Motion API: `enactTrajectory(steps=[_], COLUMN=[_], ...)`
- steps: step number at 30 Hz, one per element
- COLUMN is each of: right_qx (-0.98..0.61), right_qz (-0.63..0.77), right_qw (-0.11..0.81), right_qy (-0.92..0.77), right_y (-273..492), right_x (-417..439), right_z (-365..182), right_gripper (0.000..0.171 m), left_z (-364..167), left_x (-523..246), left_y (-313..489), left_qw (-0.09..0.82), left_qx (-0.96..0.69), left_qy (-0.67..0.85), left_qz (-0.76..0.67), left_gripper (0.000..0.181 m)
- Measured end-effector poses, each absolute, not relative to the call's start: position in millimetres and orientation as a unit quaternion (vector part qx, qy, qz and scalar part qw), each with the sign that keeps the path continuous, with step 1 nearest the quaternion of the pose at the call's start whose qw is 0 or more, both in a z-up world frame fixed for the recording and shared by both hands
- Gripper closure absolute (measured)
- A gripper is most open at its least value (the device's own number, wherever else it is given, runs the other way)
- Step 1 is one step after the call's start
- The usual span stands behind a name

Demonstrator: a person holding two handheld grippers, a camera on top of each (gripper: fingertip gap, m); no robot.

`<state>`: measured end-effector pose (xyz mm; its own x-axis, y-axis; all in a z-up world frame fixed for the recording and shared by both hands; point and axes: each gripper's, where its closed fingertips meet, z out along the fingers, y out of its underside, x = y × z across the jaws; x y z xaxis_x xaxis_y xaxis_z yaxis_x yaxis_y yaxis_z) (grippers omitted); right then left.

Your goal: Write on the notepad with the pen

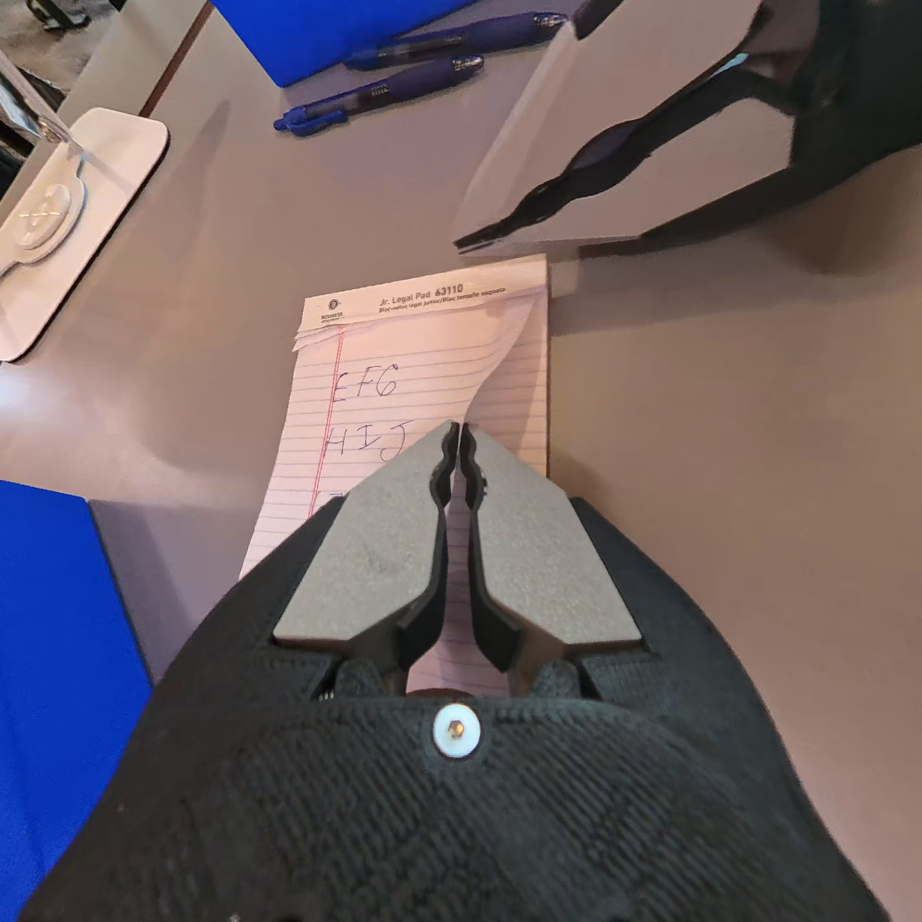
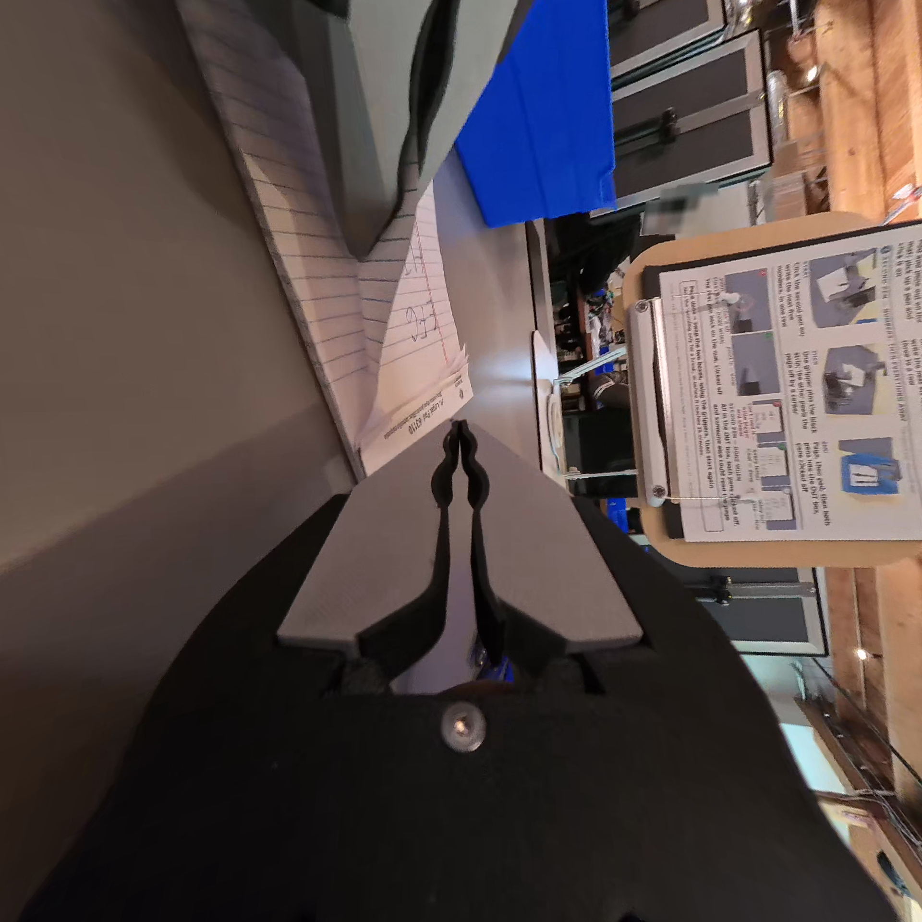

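Observation:
A lined notepad (image 1: 389,359) with handwritten letters lies on the table. Its top sheet (image 2: 424,319) is lifted and curled along its right edge. My left gripper (image 1: 459,428) is shut on that curled edge, over the middle of the pad; it also shows in the right wrist view (image 2: 363,252). My right gripper (image 2: 459,424) is rolled sideways and shut on nothing, its tips at the pad's bound top strip; it also shows in the left wrist view (image 1: 466,243). Two blue pens (image 1: 379,95) (image 1: 449,42) lie on the table beyond the pad.
A blue bin (image 1: 324,35) stands behind the pens, and another blue box (image 1: 50,648) is at the near left. A clipboard with an instruction sheet (image 2: 798,389) stands on a light base (image 1: 75,199) at the left. Brown table (image 1: 698,449) extends right of the pad. Some 7 cm of space lies between my two pairs of fingers.

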<state>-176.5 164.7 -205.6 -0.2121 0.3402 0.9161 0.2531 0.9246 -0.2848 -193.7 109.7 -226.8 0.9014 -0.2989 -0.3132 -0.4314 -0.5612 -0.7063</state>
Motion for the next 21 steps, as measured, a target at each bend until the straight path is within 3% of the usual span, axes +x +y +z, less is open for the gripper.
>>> enactTrajectory(steps=[21], right_qx=[-0.091], right_qz=[-0.045], right_qw=[0.536], right_qy=[-0.838], right_y=[165], right_x=[-190], right_z=[-230], right_gripper=[0.171], left_z=[-216], left_x=[-206], left_y=[116], left_qw=[0.438], left_qx=[-0.887], left_qy=[0.138], left_qz=[0.042], left_gripper=[0.181])
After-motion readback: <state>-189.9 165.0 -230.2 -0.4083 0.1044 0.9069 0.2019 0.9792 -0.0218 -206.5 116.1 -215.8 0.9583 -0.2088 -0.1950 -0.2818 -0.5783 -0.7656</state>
